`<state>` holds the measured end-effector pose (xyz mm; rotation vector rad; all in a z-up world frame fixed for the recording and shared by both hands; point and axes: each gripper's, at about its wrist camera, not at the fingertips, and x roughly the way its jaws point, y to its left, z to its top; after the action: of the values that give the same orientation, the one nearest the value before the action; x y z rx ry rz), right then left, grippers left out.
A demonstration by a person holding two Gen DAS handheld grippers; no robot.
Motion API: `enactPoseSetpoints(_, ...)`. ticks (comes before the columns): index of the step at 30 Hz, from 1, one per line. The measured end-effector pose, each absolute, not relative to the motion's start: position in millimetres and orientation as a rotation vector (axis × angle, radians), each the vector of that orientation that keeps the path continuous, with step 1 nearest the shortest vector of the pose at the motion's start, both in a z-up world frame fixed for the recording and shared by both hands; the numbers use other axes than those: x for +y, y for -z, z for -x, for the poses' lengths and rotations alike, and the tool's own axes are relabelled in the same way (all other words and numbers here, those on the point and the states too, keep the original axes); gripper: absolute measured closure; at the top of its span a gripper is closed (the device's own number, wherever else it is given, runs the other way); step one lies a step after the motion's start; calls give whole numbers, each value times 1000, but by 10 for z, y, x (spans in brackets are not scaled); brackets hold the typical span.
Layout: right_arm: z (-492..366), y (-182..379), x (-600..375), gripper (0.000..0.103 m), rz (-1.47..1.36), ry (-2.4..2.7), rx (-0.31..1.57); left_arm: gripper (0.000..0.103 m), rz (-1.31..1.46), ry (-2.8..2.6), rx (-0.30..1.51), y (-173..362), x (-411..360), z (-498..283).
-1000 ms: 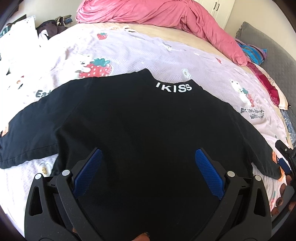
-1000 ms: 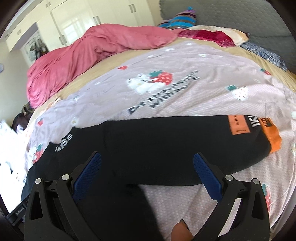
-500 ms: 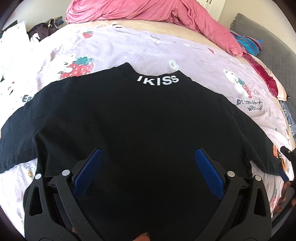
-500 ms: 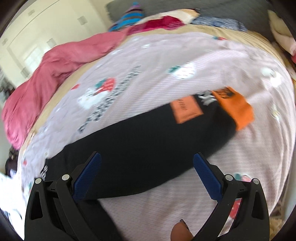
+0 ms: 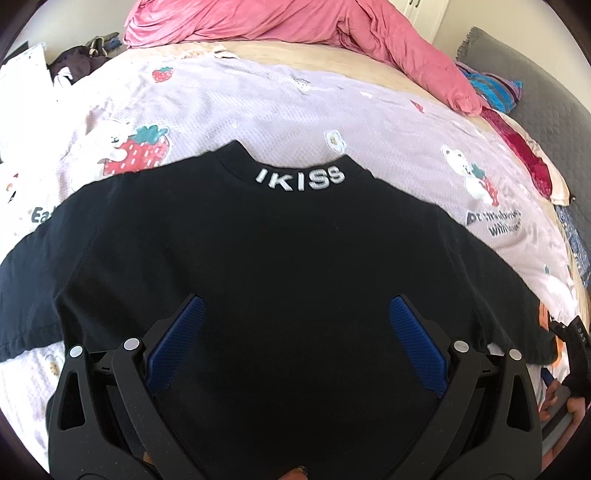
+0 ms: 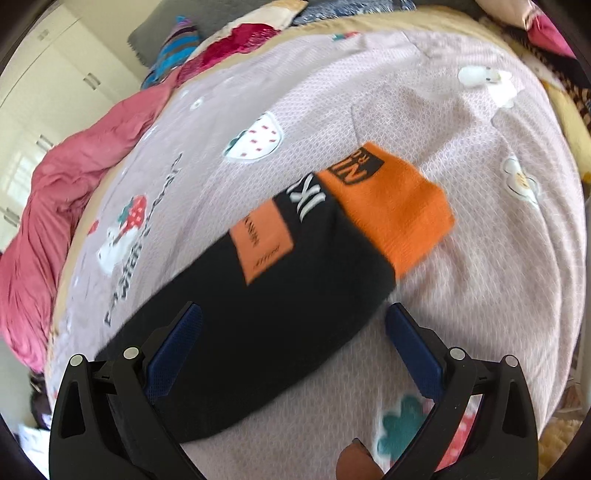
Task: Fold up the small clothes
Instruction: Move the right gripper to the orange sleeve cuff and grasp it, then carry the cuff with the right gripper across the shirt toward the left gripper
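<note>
Lying spread out flat on the bed (image 5: 258,110), back side up, the black shirt (image 5: 288,266) shows no fold so far: its collar with white lettering (image 5: 301,179) points toward the far side, the body is smooth, and both sleeves reach out to the sides. From the right wrist view, the right sleeve (image 6: 280,295) runs diagonally across the sheet and ends in an orange cuff (image 6: 391,210), fully extended. Judging by this, the folding has hardly begun; both sleeves seem due to come inward and the body to be doubled afterwards. The left gripper (image 5: 295,332) hovers over the lower body of the shirt, jaws spread wide, holding nothing. The right gripper (image 6: 293,339) hangs above the sleeve, jaws likewise spread and empty. A pink duvet (image 5: 295,33) is heaped at the far edge, well apart from the shirt.
</note>
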<state>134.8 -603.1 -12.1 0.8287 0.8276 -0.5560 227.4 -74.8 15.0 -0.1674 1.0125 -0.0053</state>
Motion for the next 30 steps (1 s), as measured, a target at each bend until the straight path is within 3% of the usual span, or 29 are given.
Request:
enactPoseSetpoints(5,-1436,142,-6222,4,-928,553,772,8,193,1,1002,-190,-702,-2236)
enactPoseSetpoints(7,-1475,116,-6218,11,-910,538,749,8,194,-2,1001,-187,-692,-2197)
enactPoseSetpoints(9,-1502,93,-6174,42,-868,543,742,8,194,-4,1001,-182,-679,-2156)
enactPoseSetpoints(10,-1505,77,-6146,49,-848,542,733,8,197,-5,999,-183,-666,-2130)
enactPoseSetpoints(11,-1508,61,-6126,62,-837,536,722,8,203,-5,998,-184,-648,-2106)
enactPoseSetpoints(14,-1500,-66,-6045,85,-785,485,654,8,224,-1,993,-209,-588,-2054)
enactPoseSetpoints(15,-1513,-151,-5986,88,-748,454,621,8,228,0,990,-229,-570,-2042)
enactPoseSetpoints(18,-1547,-348,-5789,94,-662,351,558,8,232,4,978,-315,-506,-2017)
enactPoseSetpoints(30,-1665,-729,-4758,94,-392,-71,497,8,355,-2,916,-564,-47,-1827)
